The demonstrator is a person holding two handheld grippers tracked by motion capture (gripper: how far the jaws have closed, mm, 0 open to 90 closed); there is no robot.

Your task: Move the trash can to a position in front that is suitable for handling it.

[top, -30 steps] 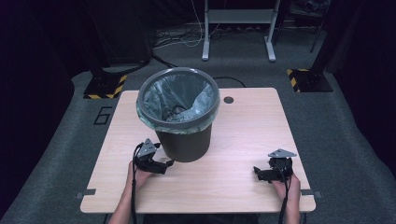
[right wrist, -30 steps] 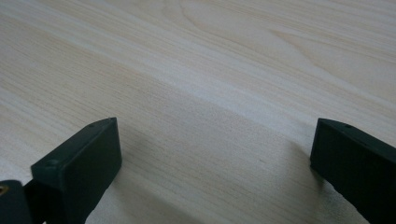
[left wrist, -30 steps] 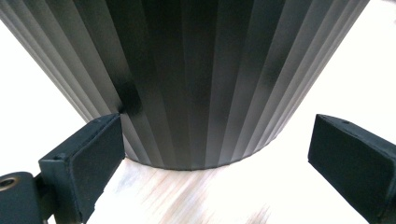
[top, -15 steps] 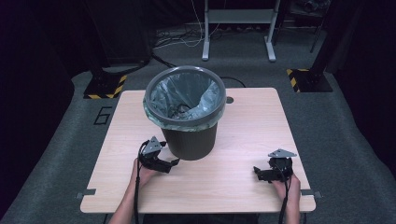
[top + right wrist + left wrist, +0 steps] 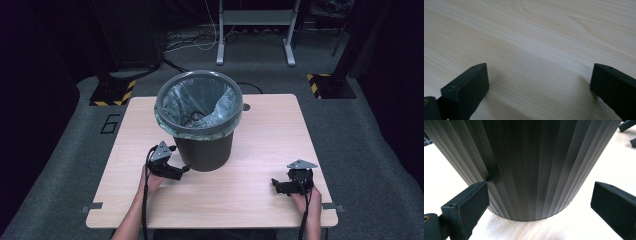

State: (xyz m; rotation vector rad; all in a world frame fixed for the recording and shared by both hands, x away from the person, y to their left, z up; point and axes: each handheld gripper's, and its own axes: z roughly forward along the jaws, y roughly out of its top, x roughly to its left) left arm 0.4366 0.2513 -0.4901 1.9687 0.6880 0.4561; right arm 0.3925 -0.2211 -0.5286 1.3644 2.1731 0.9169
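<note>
A dark ribbed waste bin (image 5: 202, 147) with a grey plastic liner stands on the wooden table (image 5: 260, 135), left of its middle. My left gripper (image 5: 183, 170) is open at the bin's lower left side, low on the table. In the left gripper view the bin's ribbed wall (image 5: 524, 167) stands close ahead between the spread jaws, the left jaw touching it. My right gripper (image 5: 276, 185) rests open near the table's front right, pointing left. Bare wood (image 5: 536, 50) lies between its jaws in the right gripper view.
The bin's liner (image 5: 200, 102) holds some dark items at the bottom. A small round hole (image 5: 245, 107) sits in the table behind the bin. Beyond the table are a metal stand (image 5: 255, 30), cables and yellow-black striped bases (image 5: 112, 92) on the grey floor.
The bin has slid to the right across the table, and my left gripper has moved right with it. The right gripper has stayed in place.
</note>
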